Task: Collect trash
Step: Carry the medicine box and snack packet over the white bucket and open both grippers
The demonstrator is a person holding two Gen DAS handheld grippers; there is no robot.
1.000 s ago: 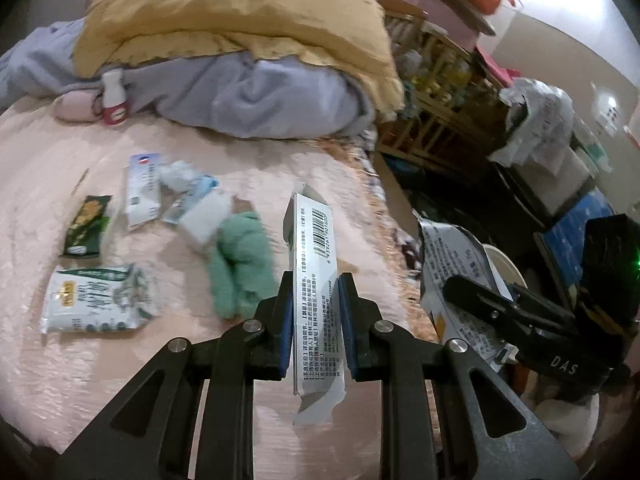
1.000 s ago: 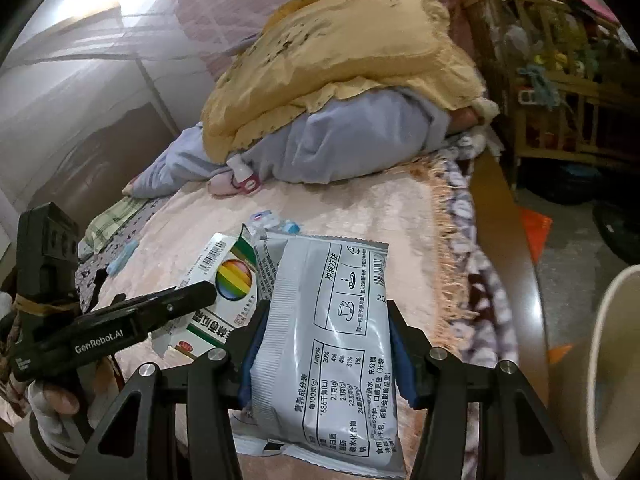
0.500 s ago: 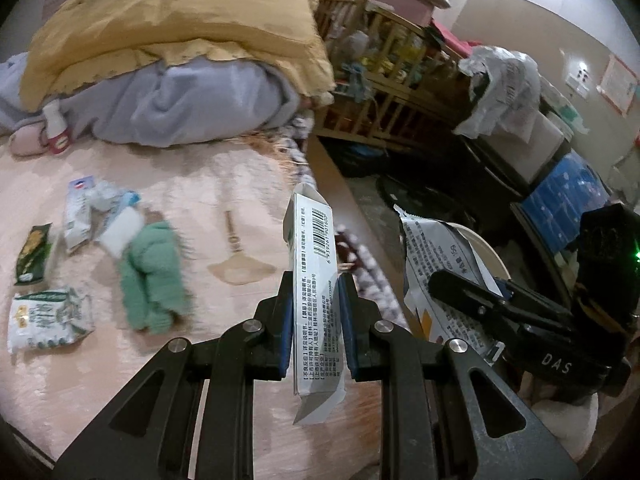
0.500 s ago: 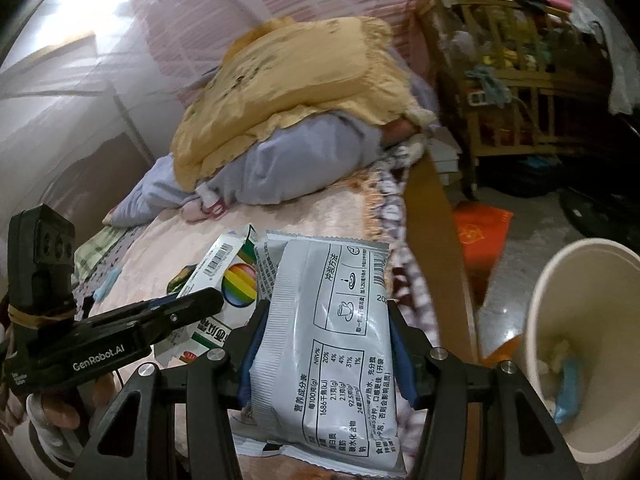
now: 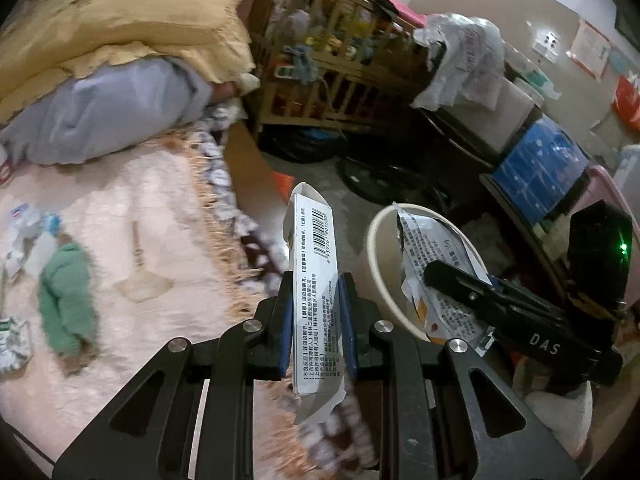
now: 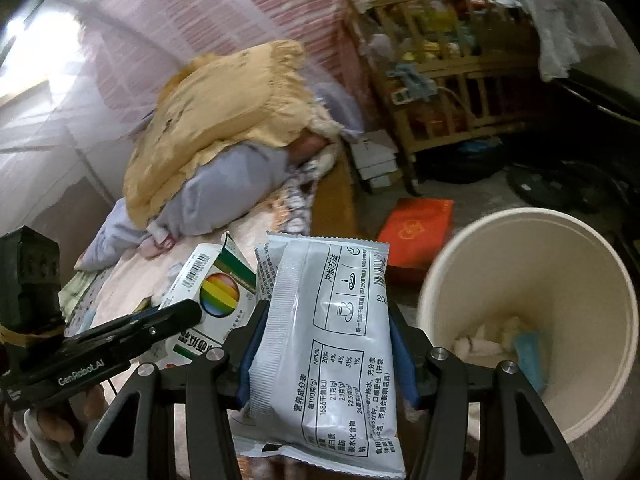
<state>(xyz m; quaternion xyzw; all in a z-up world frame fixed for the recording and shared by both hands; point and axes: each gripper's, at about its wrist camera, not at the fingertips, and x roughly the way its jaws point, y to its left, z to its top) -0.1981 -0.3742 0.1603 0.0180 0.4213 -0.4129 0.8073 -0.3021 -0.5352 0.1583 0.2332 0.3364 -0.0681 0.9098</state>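
My left gripper (image 5: 316,312) is shut on a flat white carton with a barcode (image 5: 316,264), held upright over the bed's edge; the right wrist view shows the carton's rainbow print (image 6: 208,300). My right gripper (image 6: 324,344) is shut on a grey-white food packet (image 6: 324,344), which in the left wrist view (image 5: 436,276) hangs over the cream waste bin (image 5: 380,248). In the right wrist view the bin (image 6: 532,264) stands just right of the packet, with tissue and a blue scrap inside.
On the pink bedspread (image 5: 120,216) lie a green cloth (image 5: 66,296), small wrappers (image 5: 24,224) and a packet (image 5: 12,344). Yellow and grey bedding (image 5: 100,60) is piled behind. A wooden crib (image 5: 332,68), a red bag (image 6: 416,232) and boxes (image 5: 536,164) crowd the floor.
Both grippers have swung right from over the bed toward the floor, each keeping its item. The waste bin has come into full view beside the packet.
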